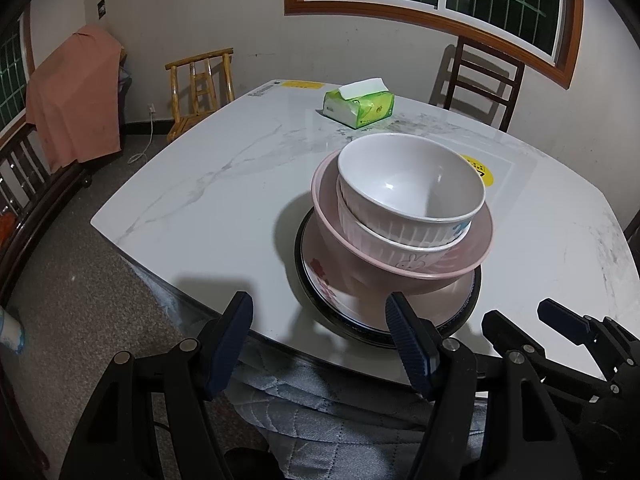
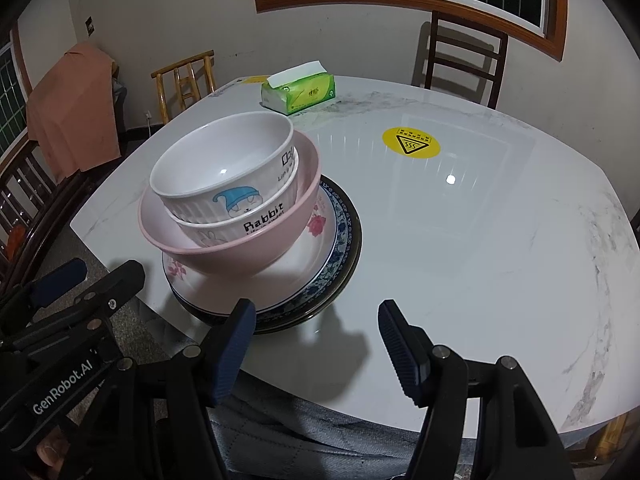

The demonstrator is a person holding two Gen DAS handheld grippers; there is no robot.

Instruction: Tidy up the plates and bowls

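One stack stands near the front edge of the white marble table (image 1: 224, 184). At the bottom lie plates (image 1: 348, 308), a floral one on a blue-rimmed one on a dark one (image 2: 340, 272). On them sits a pink bowl (image 1: 460, 264) holding two nested white Rabbit bowls (image 1: 408, 184). The same pink bowl (image 2: 248, 252) and white bowls (image 2: 224, 164) show in the right wrist view. My left gripper (image 1: 320, 312) is open and empty, just in front of the stack's left side. My right gripper (image 2: 316, 316) is open and empty, in front of the stack's right side, and also shows in the left wrist view (image 1: 516, 316).
A green tissue pack (image 1: 360, 106) lies at the table's far side. A yellow warning sticker (image 2: 411, 143) is on the tabletop right of the stack. A dark chair (image 2: 460, 60), a bamboo chair (image 1: 200, 88) and a cloth-draped piece of furniture (image 1: 72, 100) stand around.
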